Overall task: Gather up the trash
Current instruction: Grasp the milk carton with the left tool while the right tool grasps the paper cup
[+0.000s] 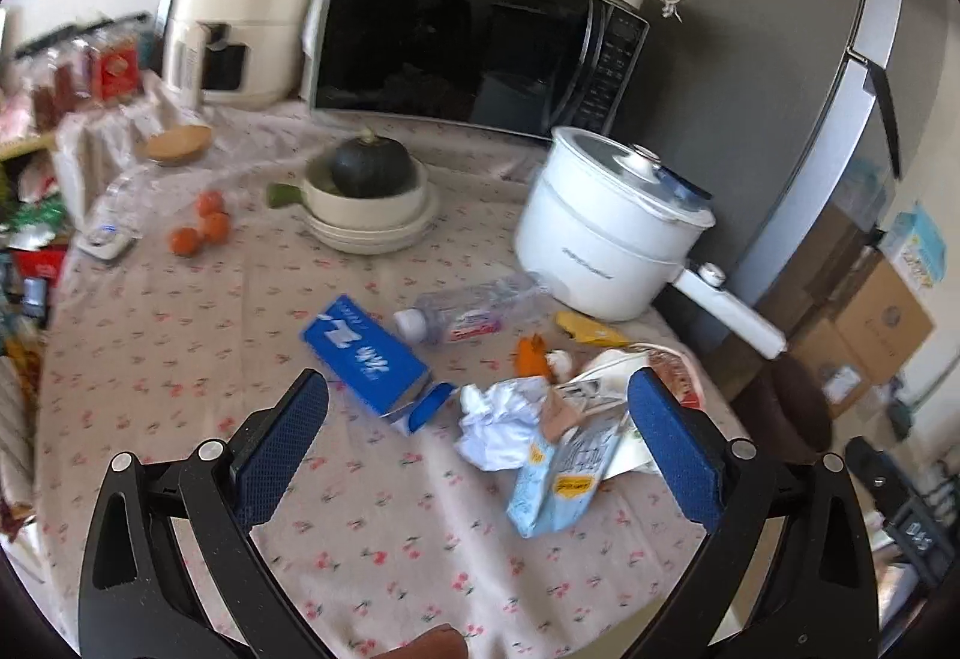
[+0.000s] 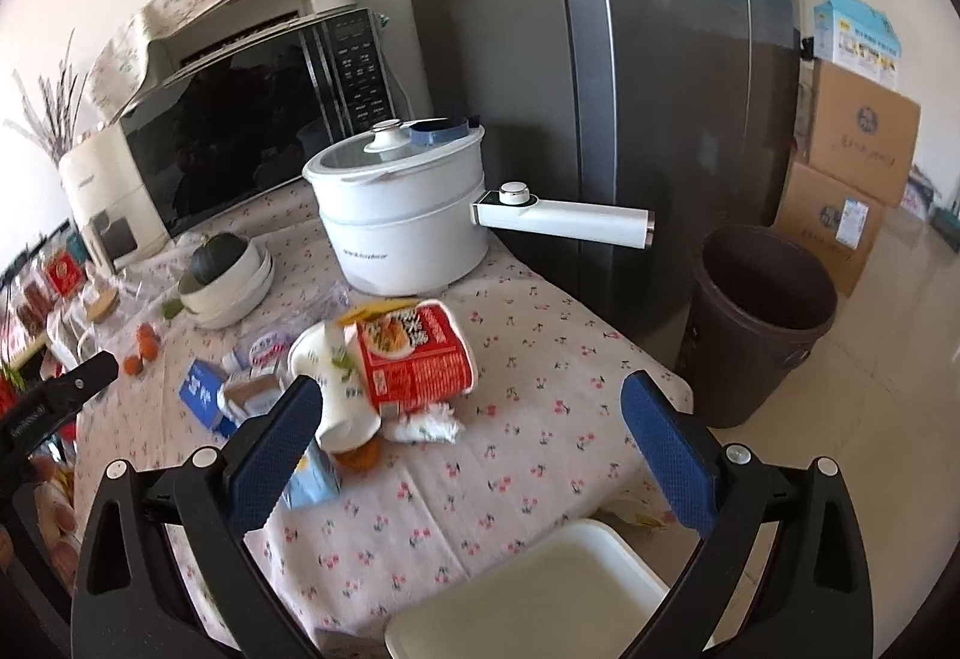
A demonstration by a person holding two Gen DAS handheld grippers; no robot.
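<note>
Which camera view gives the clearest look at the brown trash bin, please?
The right wrist view: the brown trash bin stands fully visible on the floor beside the fridge, its open mouth showing. The left wrist view catches only a dark sliver of it past the table edge.

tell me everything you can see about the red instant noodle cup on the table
The red noodle cup lies on its side on the floral tablecloth, in front of the white electric pot. It looks like paper or plastic, with a food picture and white print on red. A white paper cup leans against it, and crumpled tissue lies at its lower edge. Neither gripper touches it.
</note>
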